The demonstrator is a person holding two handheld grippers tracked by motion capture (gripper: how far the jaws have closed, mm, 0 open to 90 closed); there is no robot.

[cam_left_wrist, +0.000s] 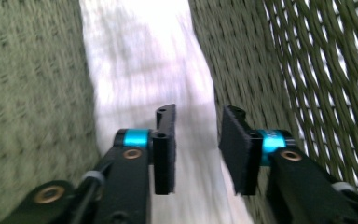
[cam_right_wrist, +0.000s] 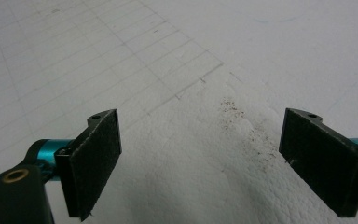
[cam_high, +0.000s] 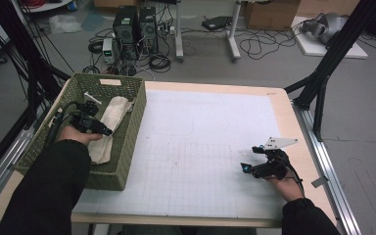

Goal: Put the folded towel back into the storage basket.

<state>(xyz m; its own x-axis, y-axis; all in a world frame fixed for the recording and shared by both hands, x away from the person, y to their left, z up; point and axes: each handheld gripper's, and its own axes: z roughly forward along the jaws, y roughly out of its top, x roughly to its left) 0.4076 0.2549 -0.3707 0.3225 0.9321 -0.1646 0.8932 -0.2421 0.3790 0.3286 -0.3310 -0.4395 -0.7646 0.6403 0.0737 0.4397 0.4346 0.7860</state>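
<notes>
Woven green basket (cam_high: pixel 122 147) around left gripper (cam_left_wrist: pixel 196 140), fingers narrowly parted over white cloth (cam_left_wrist: pixel 140 70), right gripper (cam_right_wrist: pixel 200 163) wide above gridded mat (cam_right_wrist: pixel 98 56)

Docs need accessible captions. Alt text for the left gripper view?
The left gripper hangs inside an olive-green woven basket, its two black jaws slightly apart just above a strip of off-white cloth lying along the basket floor. The image is motion-blurred.
</notes>
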